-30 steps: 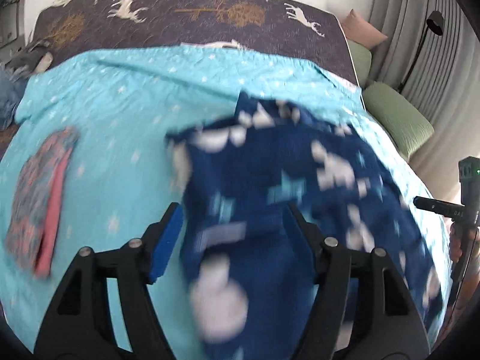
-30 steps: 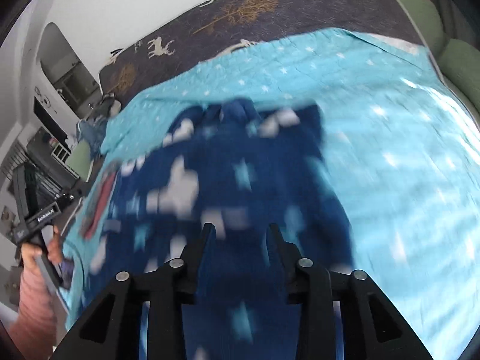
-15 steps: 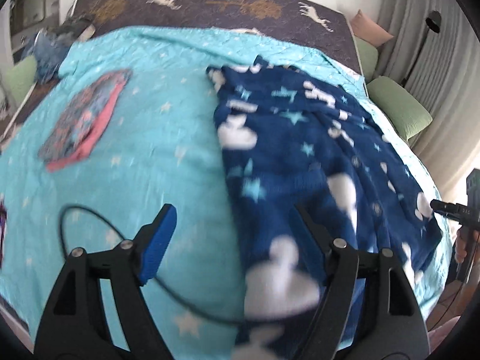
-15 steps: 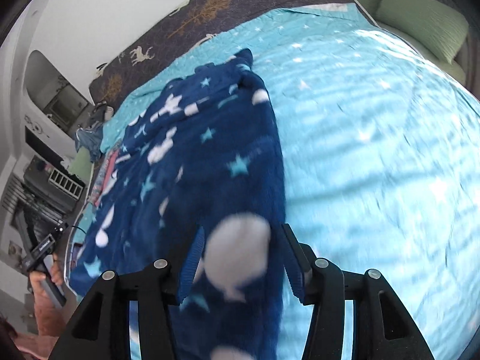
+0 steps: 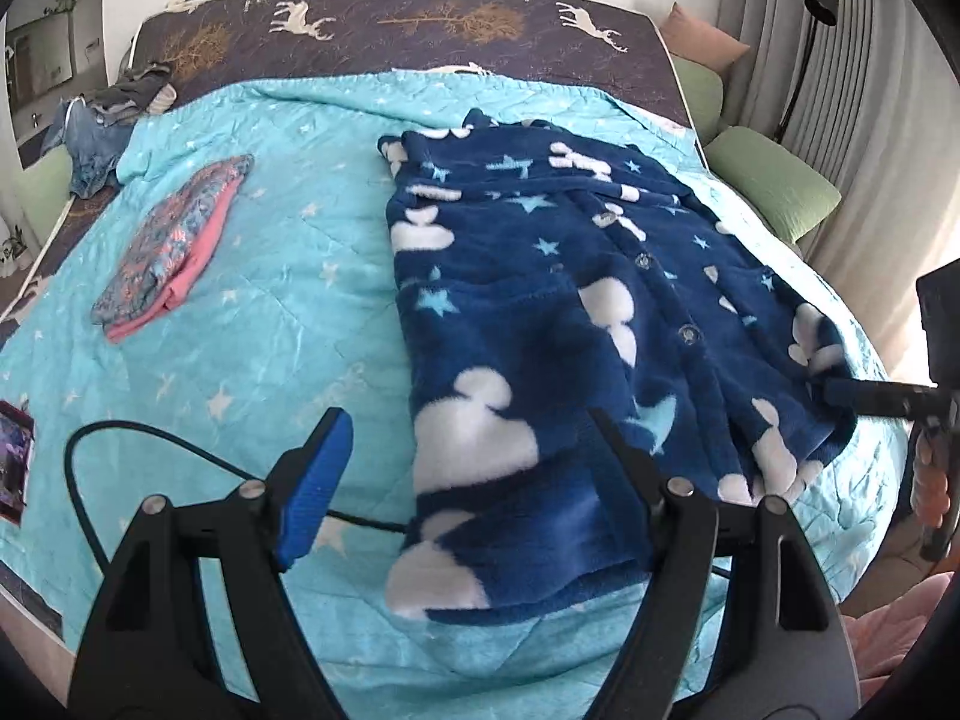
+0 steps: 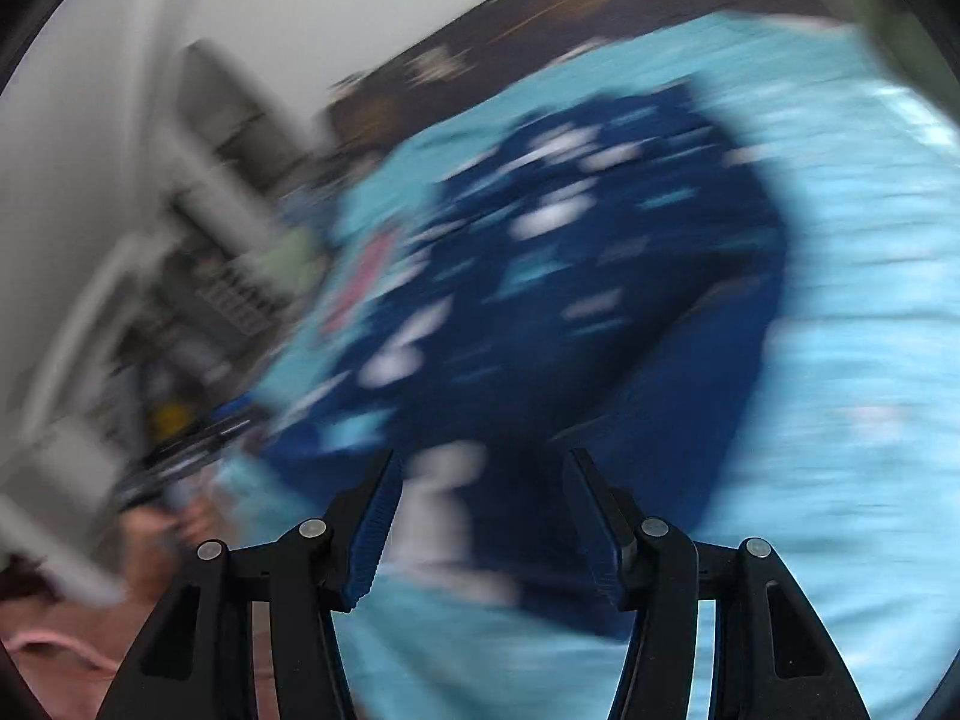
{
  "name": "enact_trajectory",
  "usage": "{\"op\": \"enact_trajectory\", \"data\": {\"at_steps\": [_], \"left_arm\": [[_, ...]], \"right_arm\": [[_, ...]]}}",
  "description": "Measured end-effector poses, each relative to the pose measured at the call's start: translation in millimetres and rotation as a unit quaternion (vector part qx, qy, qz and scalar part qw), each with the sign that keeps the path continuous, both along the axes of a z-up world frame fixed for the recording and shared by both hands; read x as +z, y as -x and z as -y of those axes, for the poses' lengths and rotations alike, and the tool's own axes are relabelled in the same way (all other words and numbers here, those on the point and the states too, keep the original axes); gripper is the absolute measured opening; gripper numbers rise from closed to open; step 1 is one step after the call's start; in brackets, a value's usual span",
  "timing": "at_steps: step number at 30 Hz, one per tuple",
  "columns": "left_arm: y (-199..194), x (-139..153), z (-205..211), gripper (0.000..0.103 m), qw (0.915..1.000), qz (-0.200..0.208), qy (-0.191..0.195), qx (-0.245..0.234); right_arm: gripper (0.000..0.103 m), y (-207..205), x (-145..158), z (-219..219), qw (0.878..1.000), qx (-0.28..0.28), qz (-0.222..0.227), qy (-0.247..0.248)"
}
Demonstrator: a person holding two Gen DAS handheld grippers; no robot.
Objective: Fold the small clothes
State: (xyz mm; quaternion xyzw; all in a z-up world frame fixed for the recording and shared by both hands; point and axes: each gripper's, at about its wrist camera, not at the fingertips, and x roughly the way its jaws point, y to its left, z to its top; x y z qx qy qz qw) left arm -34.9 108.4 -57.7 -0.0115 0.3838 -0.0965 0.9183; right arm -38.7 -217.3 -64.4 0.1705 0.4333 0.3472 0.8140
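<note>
Meanwhile both wide-open grippers hover over the blue fleece garment (image 5: 540, 324).

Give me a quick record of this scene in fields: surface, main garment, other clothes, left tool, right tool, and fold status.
surface: turquoise star-print quilt on a bed
main garment: navy fleece top with white clouds and stars, buttons showing, spread flat on the quilt
other clothes: folded floral and pink piece to the left of the top, apart from it; denim heap at the far left corner
left tool: open, holding nothing, above the top's near hem
right tool: open, empty; view blurred by motion
fold status: navy top not yet folded
</note>
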Motion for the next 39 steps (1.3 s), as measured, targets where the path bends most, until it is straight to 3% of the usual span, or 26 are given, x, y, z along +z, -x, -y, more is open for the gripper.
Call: {"op": "enact_trajectory", "data": {"at_steps": [2,5,8,13,18,20,21,24,26,28,32,35,39], "left_arm": [[2,-8,-2,0.078,0.9998,-0.015,0.013,0.0],[4,-18,-3,0.078,0.9995,-0.027,0.016,0.002],[7,-17,-8,0.078,0.9995,-0.023,0.02,0.009],[9,-16,-18,0.078,0.9992,-0.016,0.03,0.021],[10,-16,-22,0.078,0.9987,-0.013,0.042,0.027],[12,-15,-23,0.078,0.9987,-0.01,0.042,0.029],[13,-14,-24,0.078,0.9986,-0.008,0.042,0.029],[18,-9,-26,0.078,0.9984,-0.004,0.049,0.025],[18,-6,-26,0.078,0.9984,-0.001,0.054,0.021],[18,-4,-23,0.08,0.9985,0.002,0.053,0.015],[12,-7,-15,0.081,0.9991,0.0,0.043,0.006],[7,-13,-8,0.081,0.9994,-0.017,0.031,0.003],[11,-15,-3,0.081,0.9996,-0.023,0.01,-0.012]], "right_arm": [[0.056,2,1,-20,0.999,0.04,-0.001,-0.006],[0.056,-1,-14,-46,0.994,0.092,-0.049,-0.029],[0.057,-7,-29,-63,0.991,0.104,-0.08,0.001],[0.057,-22,-53,-70,0.983,0.109,-0.148,-0.023],[0.055,-44,-66,-80,0.977,0.096,-0.18,-0.057],[0.012,-49,-61,-80,0.983,0.075,-0.163,-0.044],[0.006,-49,-55,-78,0.986,0.065,-0.151,-0.036],[0.005,-37,-21,-68,0.992,0.052,-0.098,-0.052],[0.005,-21,10,-50,0.998,0.033,-0.041,-0.041],[0.005,-13,25,-37,0.999,0.016,-0.021,-0.025],[0.009,-7,0,-9,0.998,-0.026,-0.052,0.028],[0.02,-7,-31,-11,0.99,-0.042,-0.105,0.083],[0.028,5,-14,18,0.992,-0.067,-0.067,0.081]]}}
